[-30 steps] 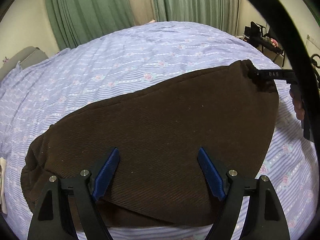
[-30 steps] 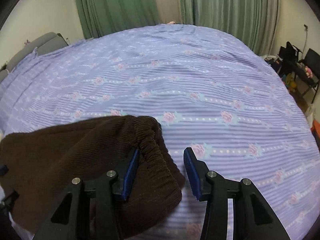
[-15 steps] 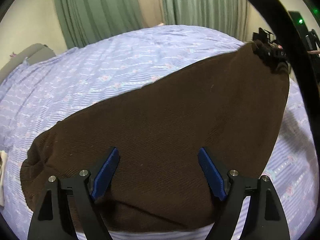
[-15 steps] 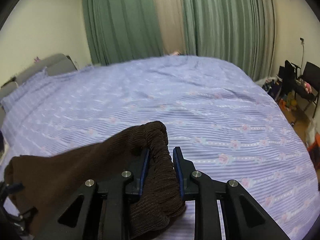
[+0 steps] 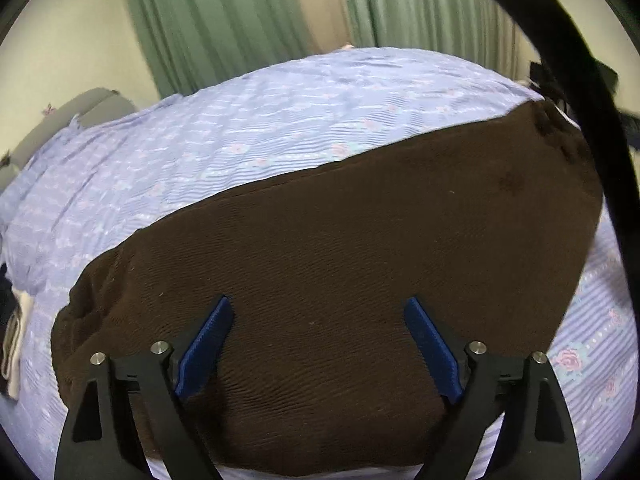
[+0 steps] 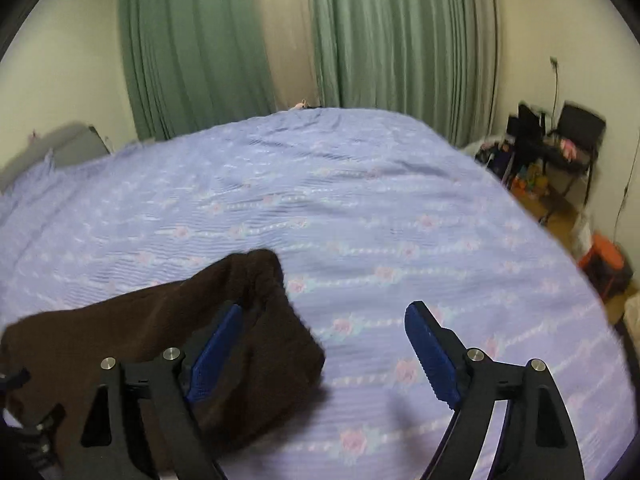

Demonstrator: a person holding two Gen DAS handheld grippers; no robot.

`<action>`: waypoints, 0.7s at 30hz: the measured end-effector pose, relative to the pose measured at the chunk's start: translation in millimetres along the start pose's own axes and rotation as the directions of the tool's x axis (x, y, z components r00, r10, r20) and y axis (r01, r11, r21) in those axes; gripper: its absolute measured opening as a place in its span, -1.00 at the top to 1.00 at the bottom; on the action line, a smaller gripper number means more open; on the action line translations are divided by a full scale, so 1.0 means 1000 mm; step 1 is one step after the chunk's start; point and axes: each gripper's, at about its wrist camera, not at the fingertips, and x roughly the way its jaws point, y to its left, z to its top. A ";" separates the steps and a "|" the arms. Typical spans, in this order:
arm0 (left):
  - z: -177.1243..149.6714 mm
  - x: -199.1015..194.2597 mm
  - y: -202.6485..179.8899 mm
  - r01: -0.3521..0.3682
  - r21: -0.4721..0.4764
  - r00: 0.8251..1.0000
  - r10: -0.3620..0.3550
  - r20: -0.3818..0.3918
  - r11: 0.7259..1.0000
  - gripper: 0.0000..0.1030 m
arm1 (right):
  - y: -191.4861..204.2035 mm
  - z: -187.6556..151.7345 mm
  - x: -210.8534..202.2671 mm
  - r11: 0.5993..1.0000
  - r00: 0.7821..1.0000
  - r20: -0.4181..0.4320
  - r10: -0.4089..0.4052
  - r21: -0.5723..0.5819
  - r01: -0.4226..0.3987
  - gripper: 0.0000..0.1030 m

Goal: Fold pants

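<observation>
Brown corduroy pants (image 5: 340, 272) lie folded on the purple flowered bedspread (image 5: 248, 132). My left gripper (image 5: 318, 344) is open and hovers just above the near part of the pants, touching nothing. In the right wrist view the right end of the pants (image 6: 256, 320) lies at lower left, with its elastic waistband bunched at the top. My right gripper (image 6: 324, 348) is open and empty; its left finger stands over the pants' edge and its right finger over bare bedspread (image 6: 360, 208).
Green curtains (image 6: 192, 52) hang behind the bed. A black chair and clutter (image 6: 560, 148) stand at the right wall, with an orange object (image 6: 604, 264) on the floor. A white cloth (image 5: 16, 336) lies at the bed's left edge.
My right gripper closed on the waistband, lifted it, then opened and let it go. The pants' right end now lies on the bed. The left gripper stayed open.
</observation>
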 end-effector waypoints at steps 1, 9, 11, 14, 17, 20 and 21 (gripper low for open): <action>0.000 0.001 0.001 0.008 -0.008 1.000 -0.008 -0.008 1.000 -0.76 | -0.002 -0.007 0.006 0.999 0.999 -0.035 0.028 0.021 -0.028 -0.63; 0.001 0.008 0.005 -0.083 -0.003 0.996 0.083 -0.021 0.997 -0.77 | -0.008 -0.039 0.055 0.959 0.967 -0.158 0.198 0.234 -0.158 -0.54; 0.000 0.011 0.010 -0.101 -0.017 0.995 0.100 -0.029 0.995 -0.78 | 0.001 -0.040 0.064 0.959 0.961 -0.177 0.213 0.226 -0.170 -0.54; 0.000 0.013 0.018 -0.132 -0.029 0.991 0.131 -0.028 0.991 -0.78 | 0.011 -0.039 0.069 0.968 0.964 -0.182 0.196 0.192 -0.160 -0.54; 0.006 -0.008 0.024 -0.153 -0.026 0.988 0.153 0.024 0.988 -0.75 | 0.020 -0.035 0.067 0.975 0.964 -0.196 0.181 0.165 -0.150 -0.54; 0.008 -0.047 0.048 -0.222 -0.090 0.959 0.234 0.157 0.971 -0.91 | 0.031 -0.031 0.044 0.992 0.983 -0.180 0.037 0.124 -0.014 -0.55; 0.007 -0.050 0.056 -0.229 -0.113 0.956 0.245 0.161 0.967 -0.95 | 0.041 -0.029 0.035 0.995 0.988 -0.154 -0.033 0.092 0.047 -0.56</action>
